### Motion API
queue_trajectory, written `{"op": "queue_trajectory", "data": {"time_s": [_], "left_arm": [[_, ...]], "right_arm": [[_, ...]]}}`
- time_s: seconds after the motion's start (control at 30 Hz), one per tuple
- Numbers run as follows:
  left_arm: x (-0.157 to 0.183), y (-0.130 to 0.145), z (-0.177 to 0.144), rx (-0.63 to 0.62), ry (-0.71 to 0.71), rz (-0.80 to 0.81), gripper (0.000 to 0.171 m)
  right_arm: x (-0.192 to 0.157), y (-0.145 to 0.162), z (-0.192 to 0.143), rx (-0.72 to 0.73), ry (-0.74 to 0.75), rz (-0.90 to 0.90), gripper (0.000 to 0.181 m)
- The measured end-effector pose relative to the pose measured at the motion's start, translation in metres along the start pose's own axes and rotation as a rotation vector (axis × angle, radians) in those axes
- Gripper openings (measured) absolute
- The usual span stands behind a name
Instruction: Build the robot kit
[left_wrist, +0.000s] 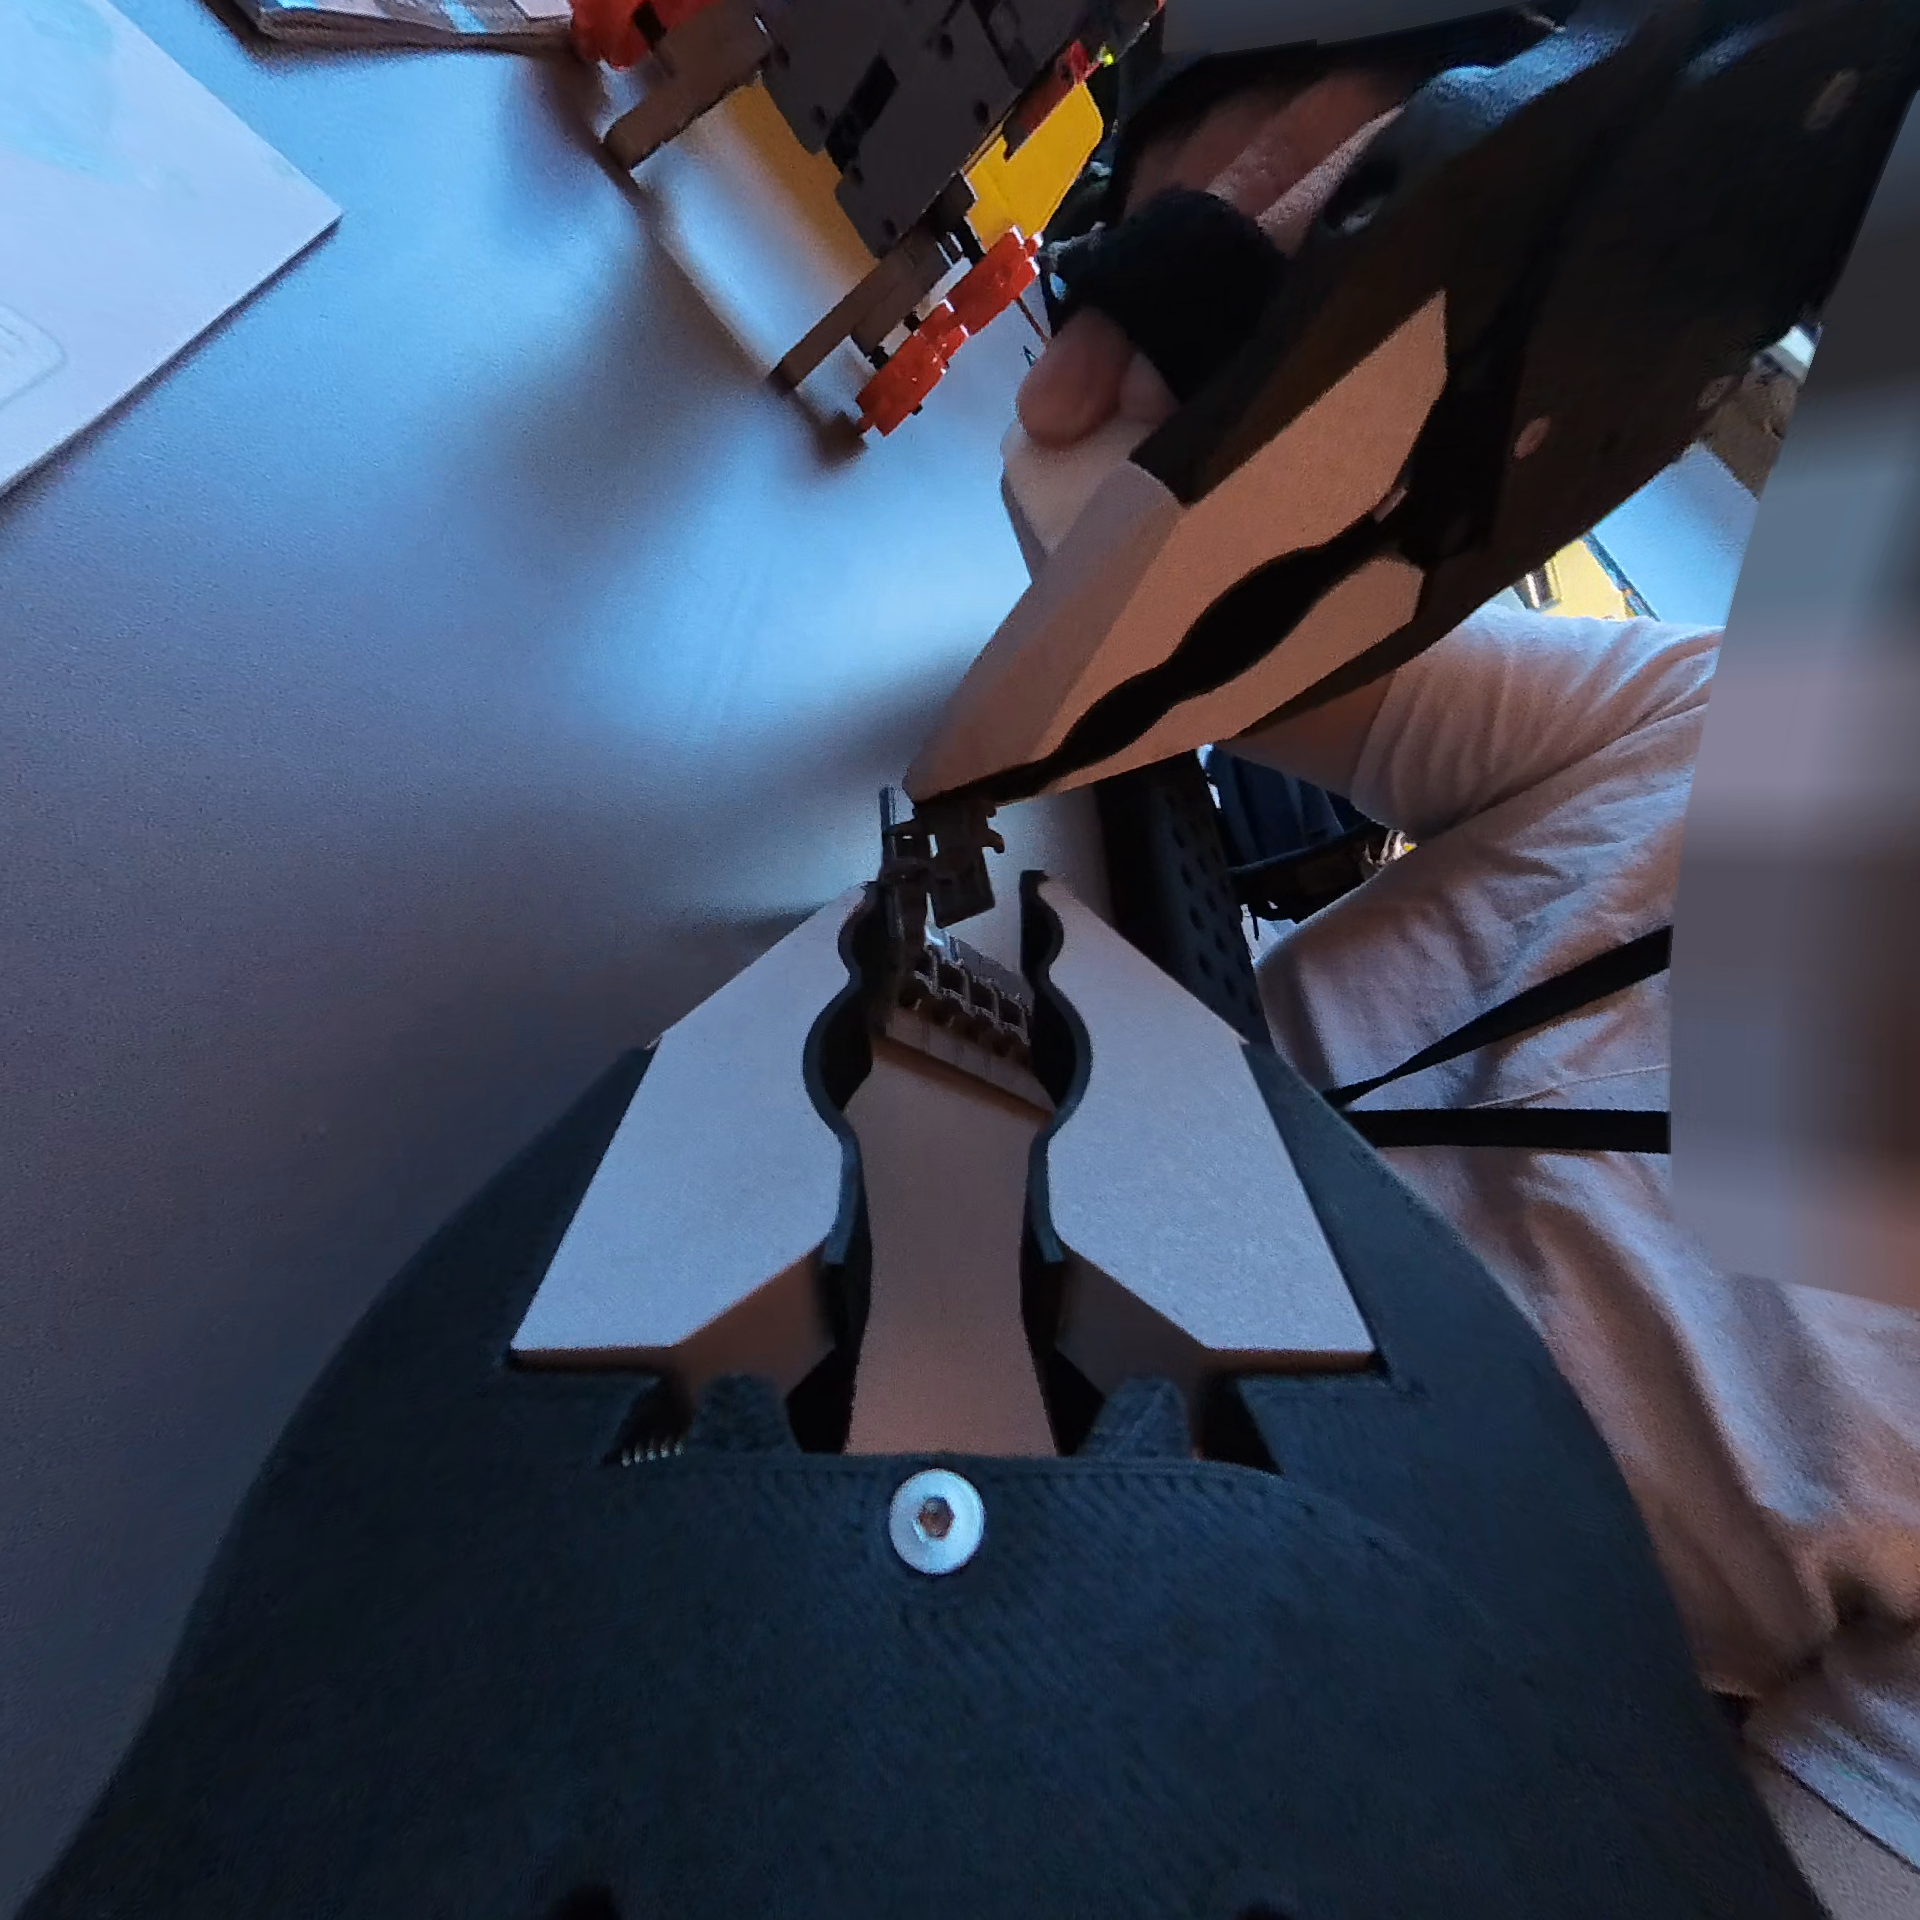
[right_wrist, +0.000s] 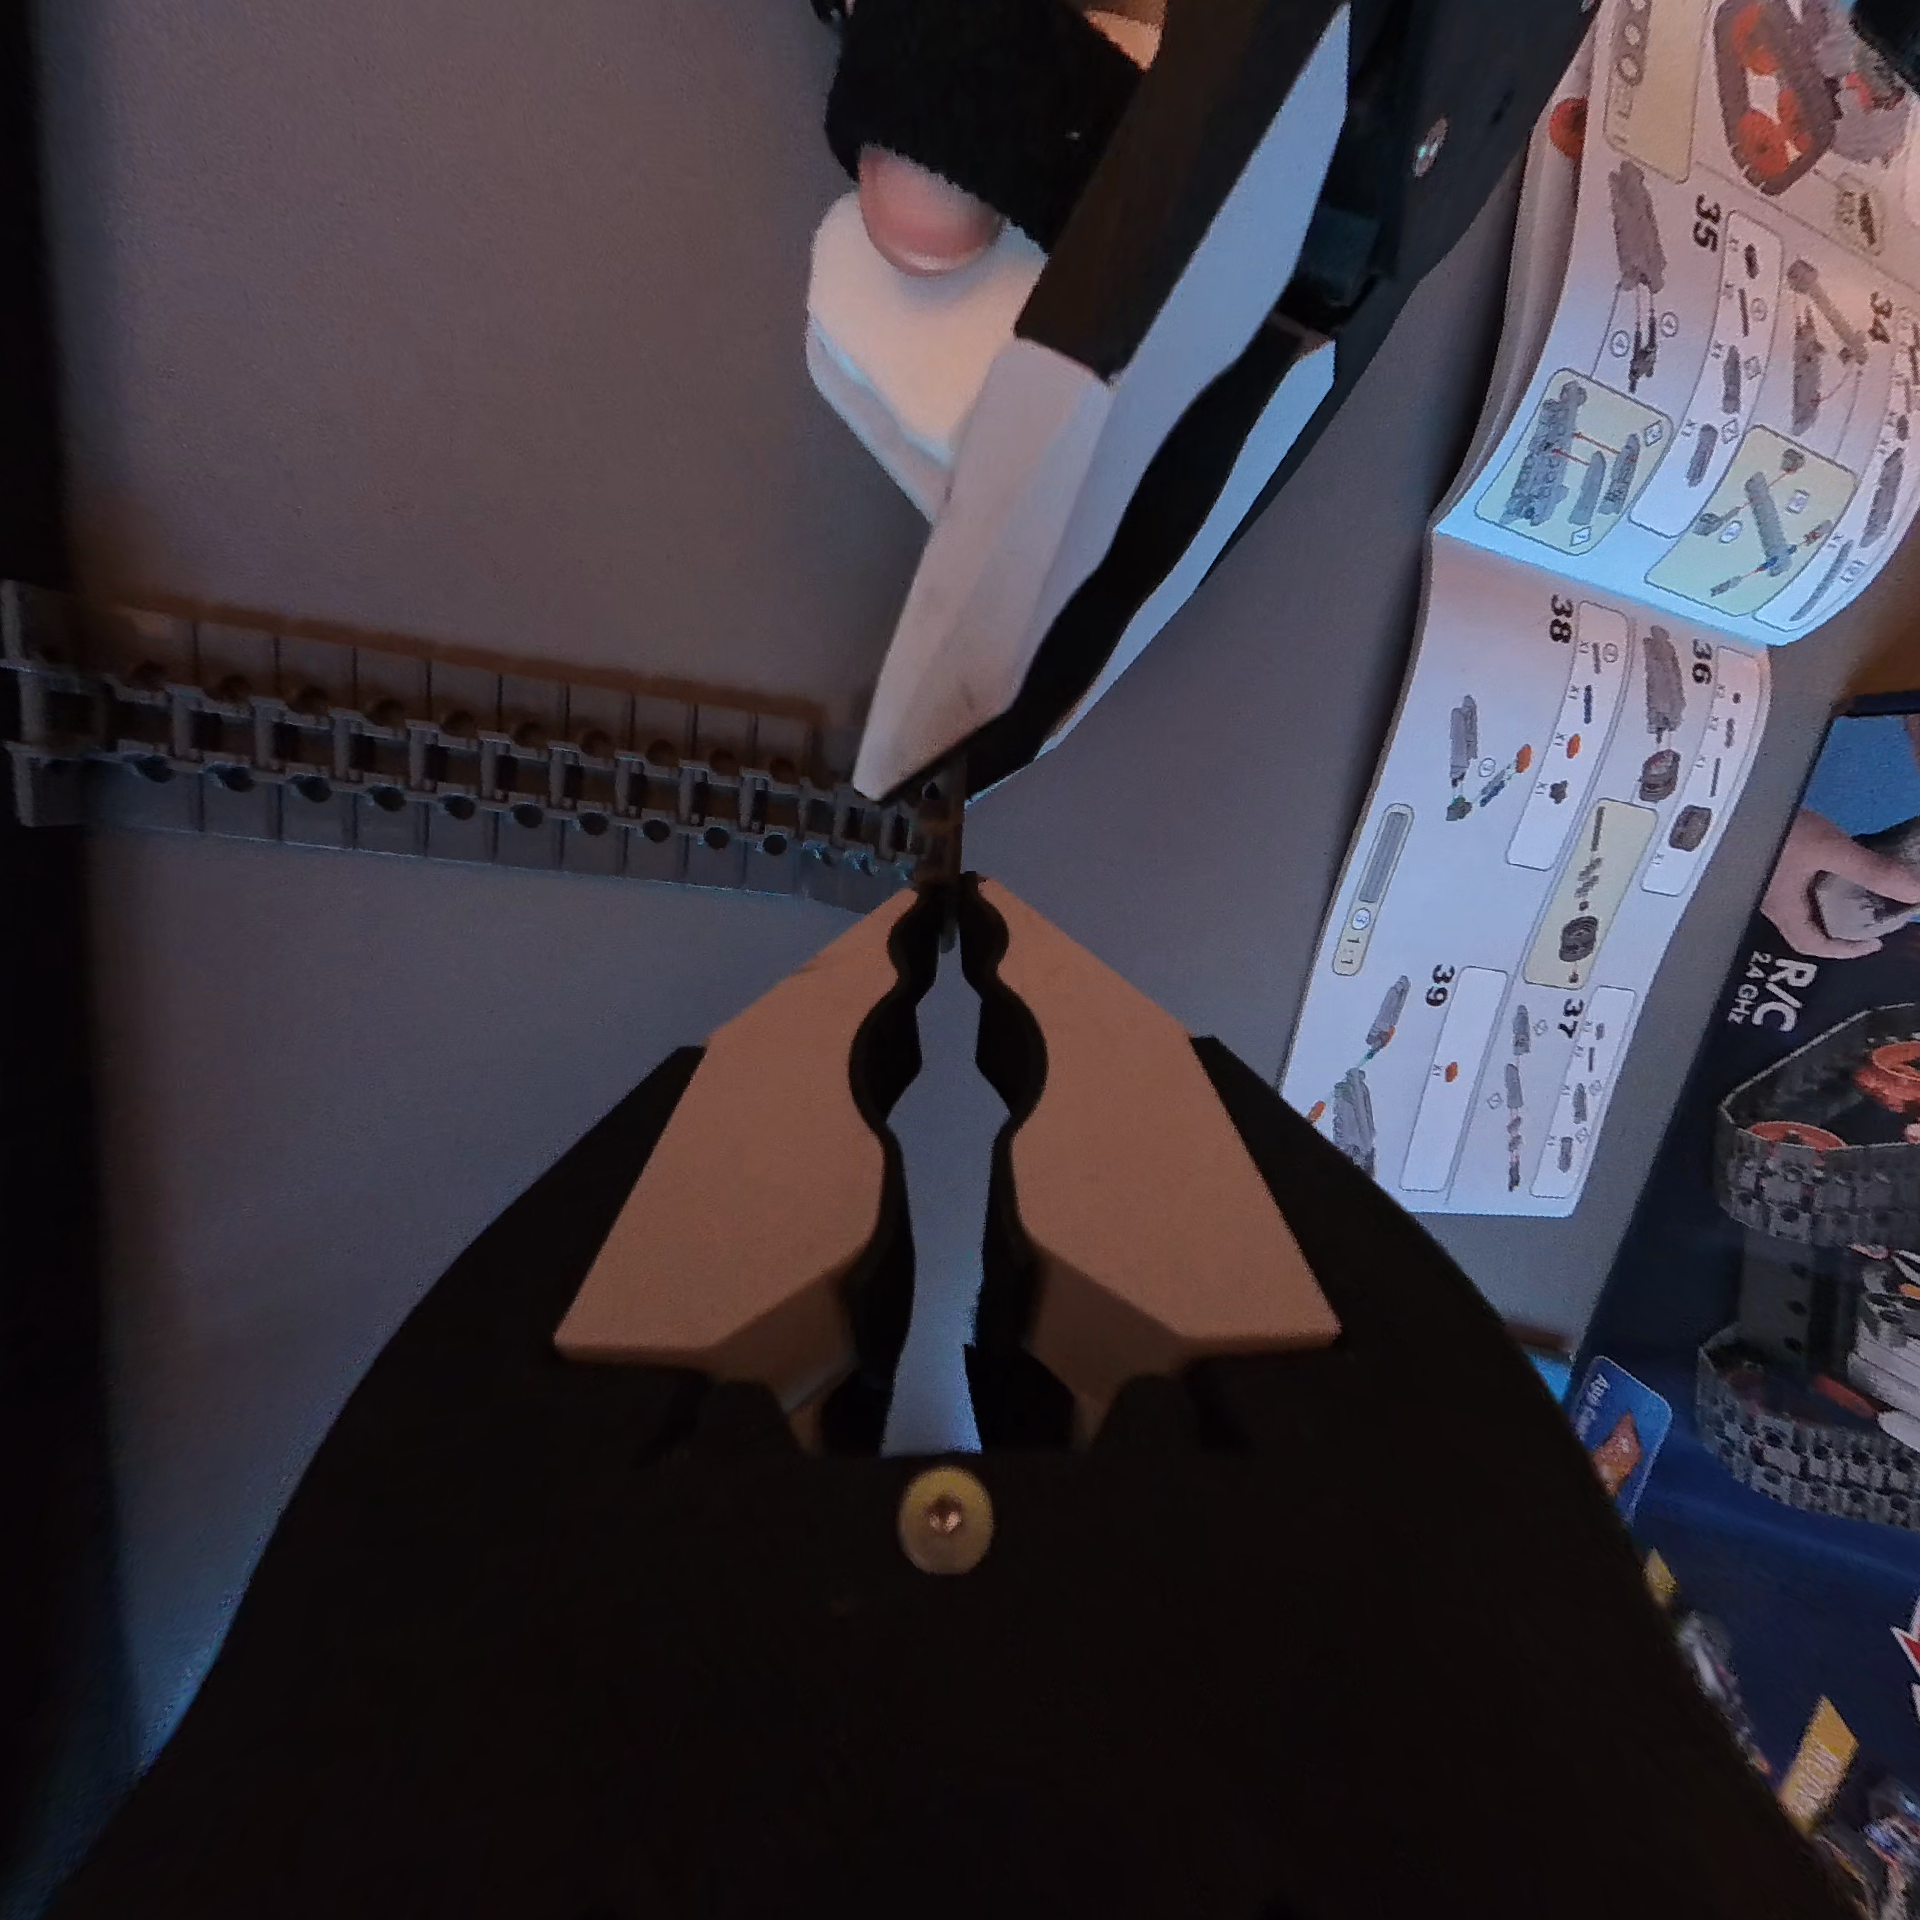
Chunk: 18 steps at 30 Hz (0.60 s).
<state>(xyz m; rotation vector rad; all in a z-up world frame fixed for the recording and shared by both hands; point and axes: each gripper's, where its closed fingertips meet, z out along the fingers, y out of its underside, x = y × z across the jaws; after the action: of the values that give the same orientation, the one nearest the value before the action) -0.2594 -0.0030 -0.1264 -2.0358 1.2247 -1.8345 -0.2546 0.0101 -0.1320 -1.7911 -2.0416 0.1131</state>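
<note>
A long grey toy track chain (right_wrist: 416, 769) stretches to the left in the right wrist view. My left gripper (left_wrist: 951, 904) is shut on the chain's near end (left_wrist: 961, 997), which shows end-on between its fingers. It also enters the right wrist view (right_wrist: 904, 795) from above. My right gripper (right_wrist: 940, 896) is shut on a small dark track link (right_wrist: 943, 868) and holds it against the chain's end. In the left wrist view the right gripper (left_wrist: 925, 795) comes in from the upper right, with the link (left_wrist: 951, 852) at its tips. The two grippers' tips almost touch.
A half-built toy vehicle (left_wrist: 883, 156) in black, yellow and red stands on the grey table (left_wrist: 416, 727). An open instruction booklet (right_wrist: 1558, 779) and a toy box (right_wrist: 1818, 1247) lie to the right. A gloved hand (left_wrist: 1143, 291) and a person's shirt (left_wrist: 1507, 935) are close by. My left and right fingertips are right by each other.
</note>
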Motion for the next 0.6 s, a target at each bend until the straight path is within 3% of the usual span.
{"op": "queue_trajectory", "data": {"time_s": [0.3, 0.6], "left_arm": [[-0.0073, -0.0005, 0.0017, 0.005, -0.113, 0.070, 0.010], [-0.0064, 0.0004, 0.0020, 0.001, -0.129, 0.102, 0.009]], "right_arm": [[0.0014, 0.0034, 0.0027, -0.011, 0.008, 0.027, 0.007], [-0.0039, 0.0019, 0.0015, 0.192, -0.138, 0.194, 0.008]]}}
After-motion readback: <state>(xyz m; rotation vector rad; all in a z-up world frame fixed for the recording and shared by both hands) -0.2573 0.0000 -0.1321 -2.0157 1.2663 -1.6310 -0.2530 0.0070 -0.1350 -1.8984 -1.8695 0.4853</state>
